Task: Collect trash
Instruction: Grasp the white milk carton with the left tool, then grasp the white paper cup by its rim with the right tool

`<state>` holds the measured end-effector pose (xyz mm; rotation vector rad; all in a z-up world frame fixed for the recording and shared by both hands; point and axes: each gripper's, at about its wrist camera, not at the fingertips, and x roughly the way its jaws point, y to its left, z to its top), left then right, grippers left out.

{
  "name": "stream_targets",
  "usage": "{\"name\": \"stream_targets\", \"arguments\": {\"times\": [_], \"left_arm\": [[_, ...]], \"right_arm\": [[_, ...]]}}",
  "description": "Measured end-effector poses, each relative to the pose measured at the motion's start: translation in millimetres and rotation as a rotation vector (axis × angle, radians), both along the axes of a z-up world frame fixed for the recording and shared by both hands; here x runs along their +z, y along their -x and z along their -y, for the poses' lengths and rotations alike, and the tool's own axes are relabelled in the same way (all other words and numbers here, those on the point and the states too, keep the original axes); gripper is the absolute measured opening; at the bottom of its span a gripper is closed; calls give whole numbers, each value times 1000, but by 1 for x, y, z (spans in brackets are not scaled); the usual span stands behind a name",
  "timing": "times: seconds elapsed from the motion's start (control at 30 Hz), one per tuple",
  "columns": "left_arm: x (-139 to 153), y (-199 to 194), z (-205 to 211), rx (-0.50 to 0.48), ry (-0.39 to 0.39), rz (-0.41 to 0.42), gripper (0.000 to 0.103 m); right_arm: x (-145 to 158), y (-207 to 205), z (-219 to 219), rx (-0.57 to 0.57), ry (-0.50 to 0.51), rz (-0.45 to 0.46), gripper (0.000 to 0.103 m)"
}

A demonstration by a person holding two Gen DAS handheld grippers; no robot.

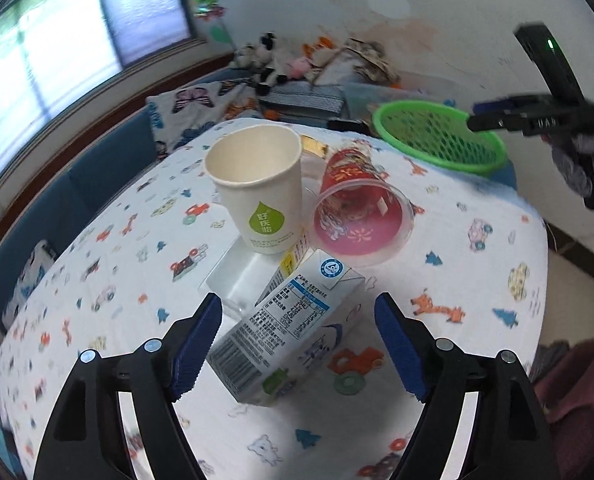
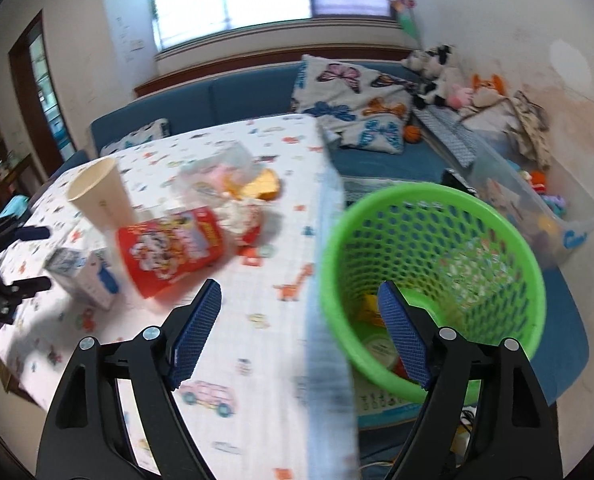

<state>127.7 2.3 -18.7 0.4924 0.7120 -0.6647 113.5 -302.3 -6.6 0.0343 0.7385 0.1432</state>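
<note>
One paper cup (image 1: 257,184), one red cup (image 1: 357,208), one milk carton (image 1: 289,328), one green basket (image 1: 437,136); both jaws wide, empty

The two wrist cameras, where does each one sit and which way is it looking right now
Left wrist: sits on the left gripper, angled down at the milk carton between its open fingers; the right gripper and a gloved hand show at the upper right.
Right wrist: sits on the right gripper, angled down over the table edge and the green basket; the left gripper shows at the left edge.
Shared: carton, paper cup, red cup, basket, tablecloth.
</note>
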Motion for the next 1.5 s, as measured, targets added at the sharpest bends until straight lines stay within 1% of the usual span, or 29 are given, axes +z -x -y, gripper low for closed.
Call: {"name": "stream_targets", "arguments": {"times": [0.27, 0.47, 0.6, 0.67, 0.73, 0.8, 1.0, 1.2, 1.3, 1.5], "left_arm": [[-5, -18, 1, -115, -39, -52, 76], [-15, -28, 2, -176, -52, -94, 76], [-21, -30, 4, -206, -60, -107, 76], [-25, -31, 3, -208, -58, -112, 74], [-28, -31, 2, -202, -51, -114, 64], [-28, -31, 1, -190, -48, -103, 62], [-24, -29, -7, -142, -3, -113, 48], [-20, -25, -13, -99, 40, -143, 44], [-19, -21, -16, -93, 48, -146, 44], [-20, -20, -20, -66, 68, -172, 45]], "right_arm": [[11, -16, -39, 91, -16, -14, 82], [15, -29, -63, 146, -4, -30, 83], [17, -39, -77, 177, 3, -36, 83], [19, -44, -85, 198, 7, -34, 83], [21, -49, -94, 219, 10, -32, 83], [21, -53, -104, 246, 17, -31, 83], [18, -70, -134, 319, 32, -36, 83], [15, -87, -165, 395, 27, -32, 85], [14, -93, -178, 422, 31, -26, 85], [7, -109, -193, 437, 39, -25, 85]]}}
